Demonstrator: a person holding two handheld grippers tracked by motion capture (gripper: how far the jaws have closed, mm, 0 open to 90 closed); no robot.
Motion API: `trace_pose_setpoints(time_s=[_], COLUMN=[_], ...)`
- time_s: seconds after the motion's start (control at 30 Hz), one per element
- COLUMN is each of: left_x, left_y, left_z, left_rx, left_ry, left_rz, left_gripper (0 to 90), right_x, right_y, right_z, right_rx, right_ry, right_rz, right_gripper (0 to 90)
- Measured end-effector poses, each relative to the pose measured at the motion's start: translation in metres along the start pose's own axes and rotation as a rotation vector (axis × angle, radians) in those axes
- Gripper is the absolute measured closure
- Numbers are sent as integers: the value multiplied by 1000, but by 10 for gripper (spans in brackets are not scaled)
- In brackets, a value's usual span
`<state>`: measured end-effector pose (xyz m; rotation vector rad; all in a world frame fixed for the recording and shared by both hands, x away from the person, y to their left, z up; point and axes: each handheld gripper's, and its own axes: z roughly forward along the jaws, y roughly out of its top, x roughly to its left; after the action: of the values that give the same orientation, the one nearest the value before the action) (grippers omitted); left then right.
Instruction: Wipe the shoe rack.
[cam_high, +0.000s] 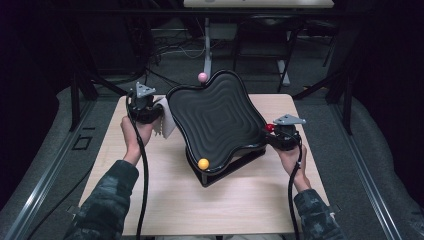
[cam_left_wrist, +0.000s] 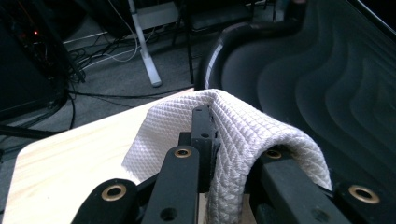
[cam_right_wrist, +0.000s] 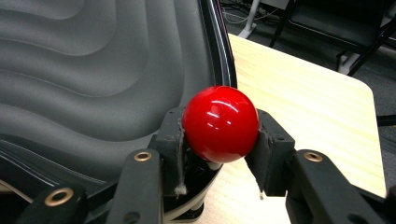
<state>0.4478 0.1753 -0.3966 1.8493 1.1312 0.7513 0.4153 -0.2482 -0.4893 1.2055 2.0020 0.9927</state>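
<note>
We've got the left gripper (cam_left_wrist: 210, 140) pinching a white cloth (cam_left_wrist: 243, 135) beside the black wavy tray (cam_high: 217, 120). Right gripper (cam_right_wrist: 219, 135) fingers are clamped on the red ball (cam_right_wrist: 220, 123) at the tray's rim, above the desk (cam_high: 240, 200).

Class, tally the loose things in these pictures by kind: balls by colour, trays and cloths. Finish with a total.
Red ball: 1
Orange ball: 1
Pink ball: 1
Black tray: 1
White cloth: 1
Total: 5

**Red ball clamped at tray edge**

The right gripper (cam_right_wrist: 219, 140) has its two black jaws closed on a glossy red ball (cam_right_wrist: 220, 123). The black ridged tray (cam_right_wrist: 93, 70) spreads toward ten o'clock; the wooden table (cam_right_wrist: 303, 107) lies toward two o'clock.
</note>
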Motion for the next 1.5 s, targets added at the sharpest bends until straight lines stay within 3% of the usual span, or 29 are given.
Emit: trace_pose_setpoints(time_s=[0.3, 0.6, 1.03, 1.2, 1.5], left_x=[7, 4, -26, -31, -27], left_y=[17, 7, -32, -51, -91], left_z=[11, 3, -14, -17, -9], left_rx=[16, 17, -7, -19, 34], left_ry=[17, -14, -107, -117, -123], left_rz=[15, 19, 88, 83, 51], left_gripper=[838, 841, 835, 828, 830], right_x=[-1, 0, 0, -1, -5], right_y=[1, 0, 0, 1, 2], right_z=[0, 1, 1, 2, 5], right_rx=[5, 3, 3, 5, 8], right_ry=[5, -1, 0, -3, 9], right_rz=[-3, 3, 9, 4, 20], right_gripper=[596, 595, 595, 596, 596])
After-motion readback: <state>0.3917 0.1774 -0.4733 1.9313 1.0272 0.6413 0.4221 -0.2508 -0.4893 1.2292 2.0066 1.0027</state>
